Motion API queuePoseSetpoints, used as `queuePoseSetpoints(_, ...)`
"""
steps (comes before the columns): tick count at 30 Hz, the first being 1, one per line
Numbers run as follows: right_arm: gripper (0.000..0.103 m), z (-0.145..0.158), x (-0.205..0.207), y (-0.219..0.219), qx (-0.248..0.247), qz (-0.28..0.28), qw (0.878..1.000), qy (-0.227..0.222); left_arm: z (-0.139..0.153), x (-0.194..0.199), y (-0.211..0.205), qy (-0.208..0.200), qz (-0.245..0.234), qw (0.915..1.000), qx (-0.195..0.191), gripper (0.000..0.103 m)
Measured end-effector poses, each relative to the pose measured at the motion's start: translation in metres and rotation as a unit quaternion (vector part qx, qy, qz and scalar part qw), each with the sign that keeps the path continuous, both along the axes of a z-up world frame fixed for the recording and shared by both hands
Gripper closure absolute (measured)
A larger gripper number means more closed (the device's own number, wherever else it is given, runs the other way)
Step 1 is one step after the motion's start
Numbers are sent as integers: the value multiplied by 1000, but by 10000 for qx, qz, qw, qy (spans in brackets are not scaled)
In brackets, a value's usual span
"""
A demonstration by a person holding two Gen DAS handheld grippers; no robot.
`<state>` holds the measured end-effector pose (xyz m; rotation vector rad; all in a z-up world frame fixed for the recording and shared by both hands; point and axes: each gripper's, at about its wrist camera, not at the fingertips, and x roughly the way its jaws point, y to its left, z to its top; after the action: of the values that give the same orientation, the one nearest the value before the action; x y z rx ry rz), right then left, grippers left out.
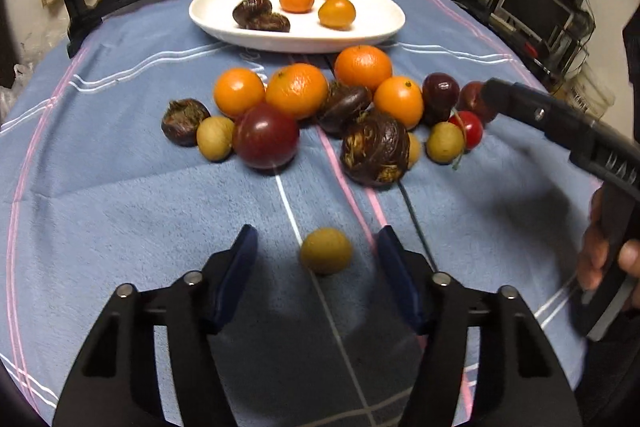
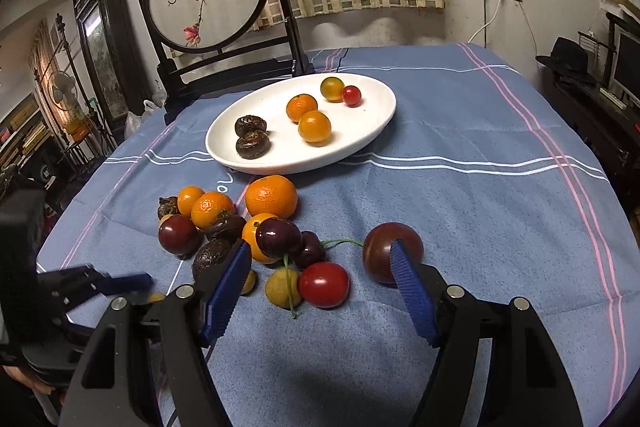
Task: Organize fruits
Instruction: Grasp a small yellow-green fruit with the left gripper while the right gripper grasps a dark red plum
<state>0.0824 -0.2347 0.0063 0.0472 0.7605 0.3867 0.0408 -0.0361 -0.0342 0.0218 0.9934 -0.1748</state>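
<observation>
Straddling a lone longan (image 1: 326, 250) low in the left wrist view, the left gripper (image 1: 318, 255) has its jaws partly open, one pad on each side of the fruit with cloth showing in both gaps, so nothing is held. No earlier picture is given, so I judge only this: the step in hand looks like picking that longan, apart from the pile, for the plate (image 1: 372, 27).

The plate sits at upper centre of the left view, already carrying two dark chestnuts, small oranges and a cherry tomato. Between it and the longan, across mid-frame, lies the unsorted pile: oranges (image 1: 297, 90), a dark red tomato (image 1: 266, 135), more chestnuts (image 1: 375, 149), longans and cherries.

In the right wrist view the right gripper (image 2: 320, 267) hovers wide open and empty over the near edge of that pile, with a red tomato (image 2: 323, 284) between its pads and a dark tomato (image 2: 384, 251) partly hidden behind its right finger; no pad appears to press on anything.

Next, the left jaws likely need to close gently on the longan, centred, since a round fruit can squirt sideways, then lift and carry it over the pile to a bare spot on the plate.
</observation>
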Motion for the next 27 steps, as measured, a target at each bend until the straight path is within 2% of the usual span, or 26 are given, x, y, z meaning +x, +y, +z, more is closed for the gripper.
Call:
queuePoseSetpoints(1, 30, 0, -2, -1, -42, -16, 10000, 8, -1, -2, -2, -41, -39, 10000, 73, 70)
queuePoseSetpoints(2, 30, -1, -3, -2, -90, -38, 9999, 22, 0, -3, -3, -91, -107, 9999, 66, 79)
queuePoseSetpoints(3, 30, -2, -4, -5, -159, -83, 9998, 55, 1, -3, -2, -93, -121, 9999, 1, 80)
queuePoseSetpoints(8, 30, -9, -1, -17, -466, -232, 9983, 259, 15, -3, 0, -353, -142, 9993, 48, 80)
queuePoseSetpoints(18, 31, -23, 44, -13, -742, -313, 9942, 709, 16, 4, 6, -225, -136, 9997, 15, 80)
queuePoseSetpoints(19, 39, -26, 48, -12, -769, -262, 9937, 770, 17, 5, 7, -237, -153, 9996, 19, 80)
queuePoseSetpoints(20, 63, -29, 51, -10, -771, -214, 9931, 857, 18, 6, 7, -247, -167, 9996, 9, 80)
queuePoseSetpoints(22, 63, -30, 54, -10, -694, -174, 9925, 990, 21, 10, 9, -244, -164, 9996, -33, 80)
queuePoseSetpoints(24, 63, -27, 52, -8, -749, -141, 9926, 947, 26, 17, 13, -243, -161, 9995, -144, 80)
queuePoseSetpoints(27, 63, -13, 50, -13, -501, -198, 9952, 820, 37, 32, 20, -268, -109, 9992, -282, 80)
